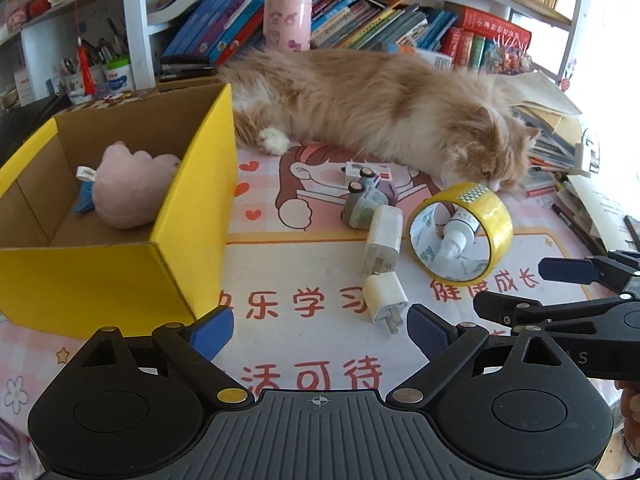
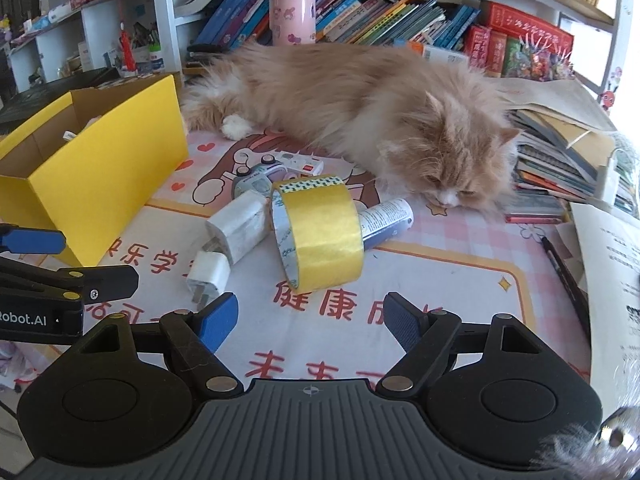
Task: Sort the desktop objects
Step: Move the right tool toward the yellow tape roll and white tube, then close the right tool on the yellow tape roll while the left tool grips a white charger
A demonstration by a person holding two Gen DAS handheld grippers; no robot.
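Note:
A yellow cardboard box (image 1: 188, 216) stands at the left with a pink plush toy (image 1: 128, 188) inside; the box also shows in the right wrist view (image 2: 108, 172). On the desk mat lie a yellow tape roll (image 1: 464, 232) (image 2: 320, 232), a white tube (image 1: 456, 236) (image 2: 386, 220) poking through it, a large white charger (image 1: 382, 240) (image 2: 240, 228), a small white plug (image 1: 386, 300) (image 2: 208, 274), a toy car (image 1: 368, 200) (image 2: 256, 180) and a small white box (image 1: 368, 170) (image 2: 300, 162). My left gripper (image 1: 320, 330) is open and empty, just before the small plug. My right gripper (image 2: 312, 318) is open and empty, just before the tape roll.
A long-haired orange cat (image 1: 380, 108) (image 2: 360, 108) lies across the desk behind the objects, head at the right. Books (image 1: 360, 20) and a pink cup (image 1: 288, 24) stand behind it. Stacked books and papers (image 2: 568, 152) fill the right side.

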